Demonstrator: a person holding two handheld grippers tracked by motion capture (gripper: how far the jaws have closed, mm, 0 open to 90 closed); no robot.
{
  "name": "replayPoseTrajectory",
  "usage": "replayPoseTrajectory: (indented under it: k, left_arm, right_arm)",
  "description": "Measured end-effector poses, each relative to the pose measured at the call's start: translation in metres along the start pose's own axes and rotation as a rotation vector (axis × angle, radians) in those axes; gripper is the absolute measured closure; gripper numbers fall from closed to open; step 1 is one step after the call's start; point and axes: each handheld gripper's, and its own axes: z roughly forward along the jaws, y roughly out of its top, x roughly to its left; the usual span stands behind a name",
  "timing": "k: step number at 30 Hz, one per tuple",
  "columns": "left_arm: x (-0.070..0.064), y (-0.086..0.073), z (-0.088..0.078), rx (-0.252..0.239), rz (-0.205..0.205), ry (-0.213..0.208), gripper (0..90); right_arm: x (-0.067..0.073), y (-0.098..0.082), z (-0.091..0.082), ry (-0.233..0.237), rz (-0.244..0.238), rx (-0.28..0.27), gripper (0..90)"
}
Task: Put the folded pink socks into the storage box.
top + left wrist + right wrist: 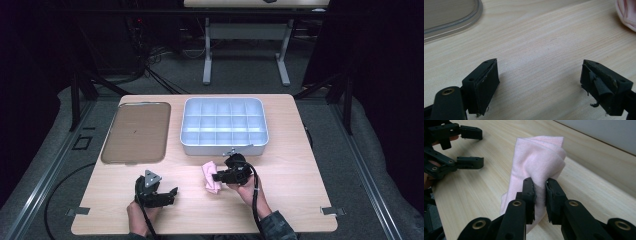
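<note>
Where the 2 fingers of the right gripper nearly meet, they pinch a fold of a pink cloth, whose bunched body stands up ahead of them over the desk. In the high view the pink cloth sits at the tip of the right gripper, just in front of a grey compartment tray and near the desk's middle. The left gripper rests well apart at the near left, its fingers spread wide over bare wood with nothing between them. A clear lid lies flat beside the tray, on its left.
</note>
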Motion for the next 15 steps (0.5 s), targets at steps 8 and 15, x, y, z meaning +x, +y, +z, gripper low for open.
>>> replayPoseTrajectory:
  k: [8,15]
  left_arm:
    - [-0.003,0.001,0.001,0.012,0.026,0.013,14.4]
    - [-0.003,0.001,0.002,0.013,0.034,0.015,14.0]
  right_arm:
    - [-0.008,0.001,-0.006,-0.028,-0.001,-0.002,79.0]
    - [-0.015,0.001,-0.016,-0.062,0.005,-0.016,78.9]
